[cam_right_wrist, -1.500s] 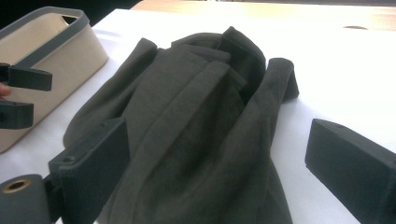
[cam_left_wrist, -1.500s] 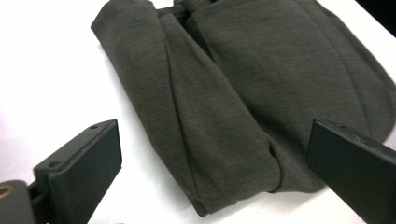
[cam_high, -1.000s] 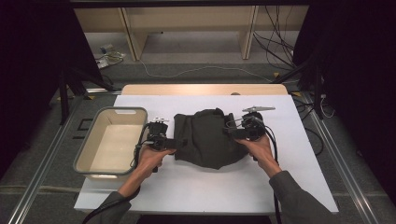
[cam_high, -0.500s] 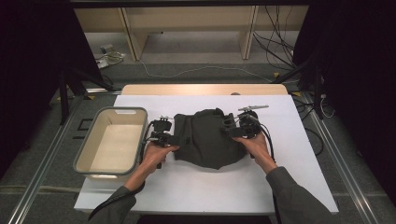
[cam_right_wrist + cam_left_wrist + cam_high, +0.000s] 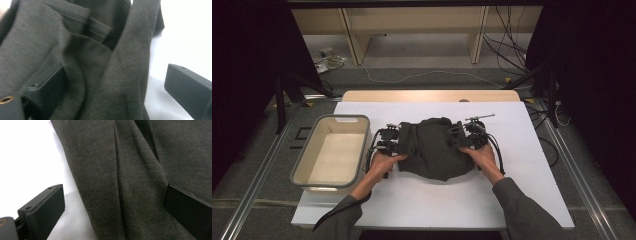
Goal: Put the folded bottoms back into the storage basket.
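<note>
Both grippers at the dark cloth, jaws spread wide.

Cloth [image 5: 434,150] lies crumpled at the table [image 5: 532,200] centre, just right of the bin [image 5: 332,152]. Left gripper [image 5: 398,141] at its left edge, right gripper [image 5: 455,139] at its right edge w/ folds between the jaws; both released, not clamped. Hands behind each.
</note>
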A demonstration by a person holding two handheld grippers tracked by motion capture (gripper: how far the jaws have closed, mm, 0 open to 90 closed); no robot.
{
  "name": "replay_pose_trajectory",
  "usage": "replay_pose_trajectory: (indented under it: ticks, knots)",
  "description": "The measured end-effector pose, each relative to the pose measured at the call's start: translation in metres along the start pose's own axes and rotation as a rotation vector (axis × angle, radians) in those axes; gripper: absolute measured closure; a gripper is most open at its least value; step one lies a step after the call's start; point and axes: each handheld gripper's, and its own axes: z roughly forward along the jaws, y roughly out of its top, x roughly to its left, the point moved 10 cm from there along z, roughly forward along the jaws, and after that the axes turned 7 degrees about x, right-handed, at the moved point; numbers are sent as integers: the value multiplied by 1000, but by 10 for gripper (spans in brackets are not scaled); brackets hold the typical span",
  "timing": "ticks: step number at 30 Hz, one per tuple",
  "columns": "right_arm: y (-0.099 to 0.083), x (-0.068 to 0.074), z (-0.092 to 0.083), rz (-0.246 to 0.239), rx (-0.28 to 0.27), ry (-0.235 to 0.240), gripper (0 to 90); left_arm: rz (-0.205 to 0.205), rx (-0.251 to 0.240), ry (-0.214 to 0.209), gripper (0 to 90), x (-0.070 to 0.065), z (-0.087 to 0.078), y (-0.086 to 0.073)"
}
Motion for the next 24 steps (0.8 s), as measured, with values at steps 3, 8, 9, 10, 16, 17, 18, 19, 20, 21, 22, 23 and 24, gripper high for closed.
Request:
replay_pose_trajectory:
  ticks: [3,8,9,10,16,17,18,19,20,21,22,23,24]
  knots:
    - [-1,-2,3,13,12,14,52,7,12,2,25,0,3,-1]
    - [-6,-7,10,68,64,56,29,4,30,-11,27,-3,7,-3]
    - [-6,-7,10,68,64,56,29,9,40,-13,27,-3,8,-3]
    - [-6,-7,11,63,69,48,33,2,44,-18,28,-4,9,-4]
    - [-7,-1,9,66,81,90,170,31,50,-34,105,-10,9,-3]
    - [-8,5,8,69,86,148,293,44,53,-40,176,-11,9,-4]
    - [-8,7,8,69,88,166,322,47,49,-54,224,-13,9,-4]
    - [-8,7,8,69,88,166,322,54,50,-66,224,-15,8,-4]
    - [-8,8,8,75,88,182,354,55,47,-82,276,-17,8,-4]
    - [-8,9,8,75,90,192,379,61,51,-95,379,-19,8,-5]
    - [-8,10,8,76,91,198,401,64,48,-98,379,-21,9,-5]
    - [-8,11,7,77,90,206,436,73,53,-105,427,-22,9,-6]
    - [-8,12,7,66,88,207,467,74,49,-110,482,-24,9,-6]
